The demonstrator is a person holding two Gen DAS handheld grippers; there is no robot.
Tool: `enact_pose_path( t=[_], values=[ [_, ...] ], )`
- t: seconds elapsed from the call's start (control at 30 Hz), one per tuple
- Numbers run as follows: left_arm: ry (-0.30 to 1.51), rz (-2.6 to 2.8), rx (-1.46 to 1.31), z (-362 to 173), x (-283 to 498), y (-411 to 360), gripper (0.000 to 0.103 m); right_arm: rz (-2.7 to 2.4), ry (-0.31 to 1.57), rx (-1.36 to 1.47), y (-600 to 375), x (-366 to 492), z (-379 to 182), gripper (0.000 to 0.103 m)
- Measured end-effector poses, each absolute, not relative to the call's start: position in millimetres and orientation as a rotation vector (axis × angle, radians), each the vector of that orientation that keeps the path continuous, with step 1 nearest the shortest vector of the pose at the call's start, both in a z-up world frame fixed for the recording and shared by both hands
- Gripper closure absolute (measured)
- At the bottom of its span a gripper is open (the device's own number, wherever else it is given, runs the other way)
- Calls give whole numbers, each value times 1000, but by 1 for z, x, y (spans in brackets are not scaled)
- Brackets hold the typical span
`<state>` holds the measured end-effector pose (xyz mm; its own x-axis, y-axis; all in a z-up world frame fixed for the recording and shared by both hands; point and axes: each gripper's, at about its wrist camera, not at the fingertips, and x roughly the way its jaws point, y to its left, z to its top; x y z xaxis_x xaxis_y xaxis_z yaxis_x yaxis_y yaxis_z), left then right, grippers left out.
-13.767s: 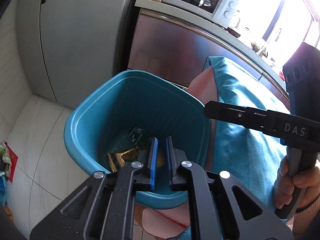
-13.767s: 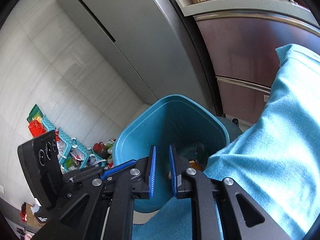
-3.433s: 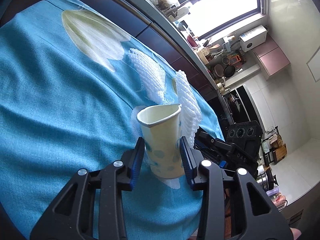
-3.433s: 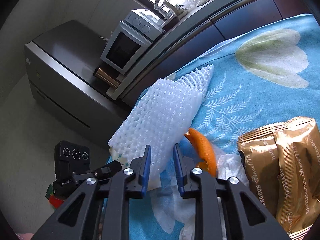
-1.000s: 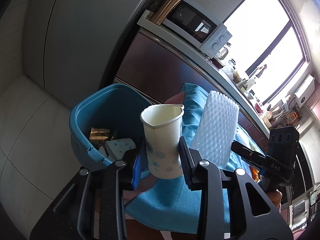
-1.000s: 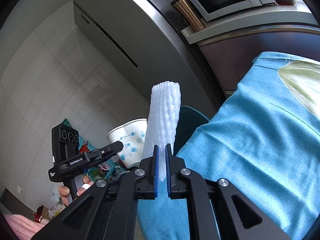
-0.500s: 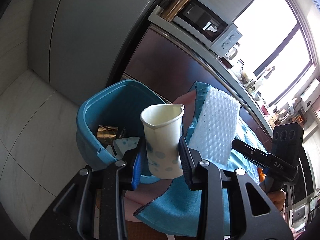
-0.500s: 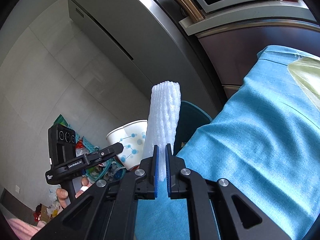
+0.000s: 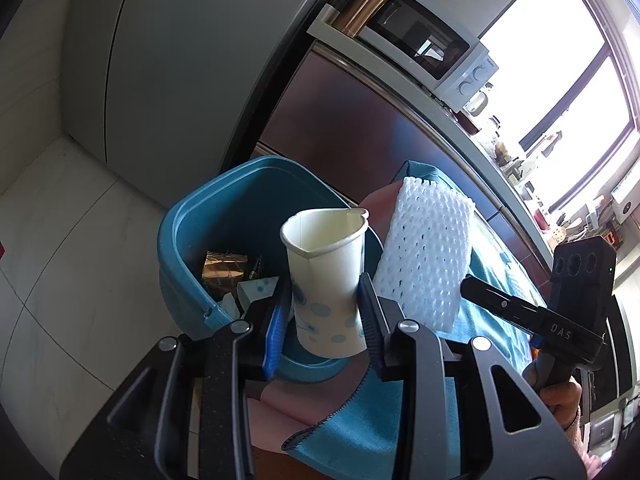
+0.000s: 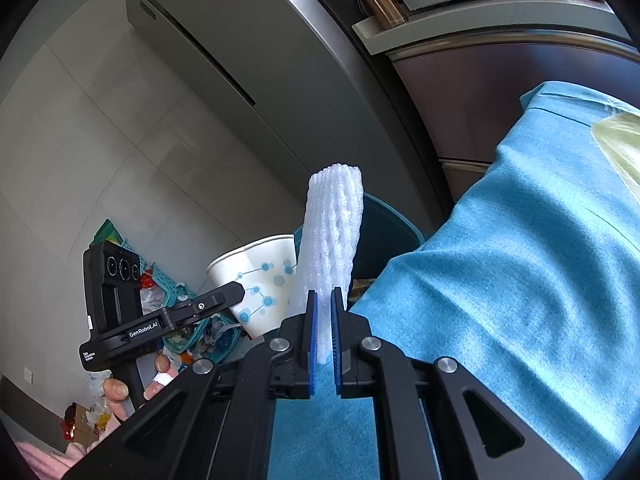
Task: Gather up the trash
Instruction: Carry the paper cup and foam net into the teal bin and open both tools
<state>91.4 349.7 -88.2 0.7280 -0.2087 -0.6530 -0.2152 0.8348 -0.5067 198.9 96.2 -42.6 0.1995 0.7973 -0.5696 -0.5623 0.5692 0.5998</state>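
- the left gripper [image 9: 326,316] clamps a paper cup [image 9: 326,276] between its blue pads, upright, white with pale blue dots, rim dented to a point.
- the cup hangs over the near rim of the blue bin [image 9: 240,216], which stands on the pale floor tiles.
- inside the bin lie a gold wrapper [image 9: 222,266] and a crushed cup (partly hidden).
- the right gripper [image 10: 322,330] is pinched tight on a white foam net sleeve [image 10: 334,240], standing on end just beside the cup.
- a teal tablecloth [image 10: 520,280] hangs at the right, beside the bin.
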Motion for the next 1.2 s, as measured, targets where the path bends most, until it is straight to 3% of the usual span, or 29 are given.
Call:
enact_pose_path(
  t=[0.67, 1.2],
  values=[
    [836, 52, -573, -113, 112, 347, 68, 935, 1039, 185, 156, 211, -53, 98],
    [912, 90, -552, -142, 139, 338, 63, 894, 1053, 229, 156, 217, -60, 90]
  ],
)
